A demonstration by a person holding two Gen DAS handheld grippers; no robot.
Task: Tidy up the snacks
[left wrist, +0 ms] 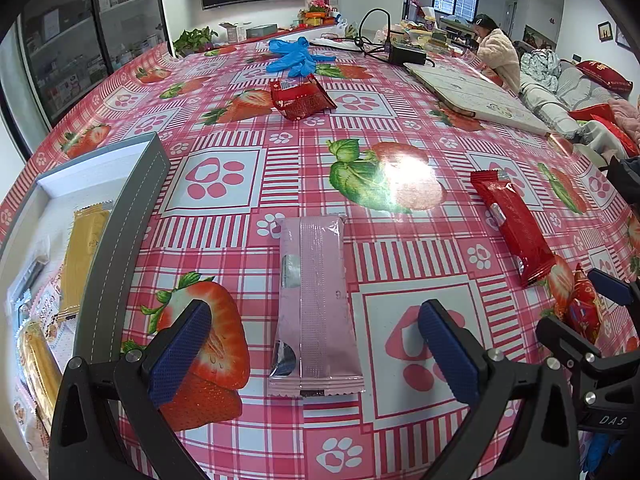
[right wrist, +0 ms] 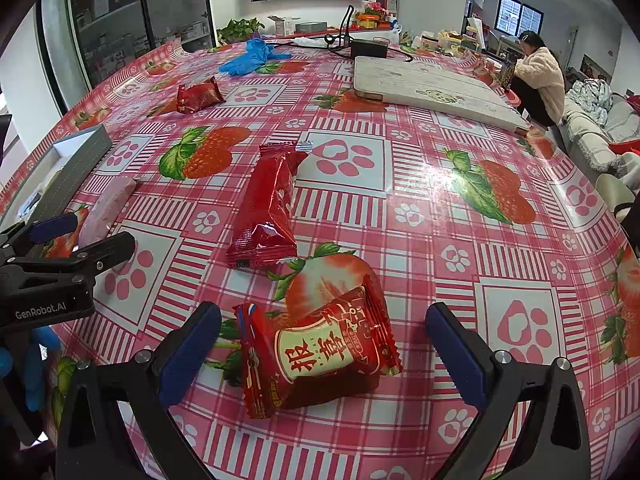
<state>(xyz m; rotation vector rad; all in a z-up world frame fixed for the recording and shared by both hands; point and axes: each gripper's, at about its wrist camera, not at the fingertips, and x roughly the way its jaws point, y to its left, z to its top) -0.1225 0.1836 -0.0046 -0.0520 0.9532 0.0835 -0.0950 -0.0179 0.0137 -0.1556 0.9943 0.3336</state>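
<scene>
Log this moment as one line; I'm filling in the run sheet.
left gripper: open, straddling pink packet | right gripper: open, straddling red square snack | box: holds yellow packets

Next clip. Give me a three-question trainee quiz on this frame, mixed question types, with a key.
1. True or false: the left gripper is shut on the pink packet.
2. Which snack lies between the right gripper's open fingers?
A. the long red bar
B. the square red packet
C. the blue gloves
3. Fill in: the yellow packets already lie in the ____ at the table's left edge.

Key: 1 false, it is open, its fingers either side of the packet; 2 B; 3 grey box.
</scene>
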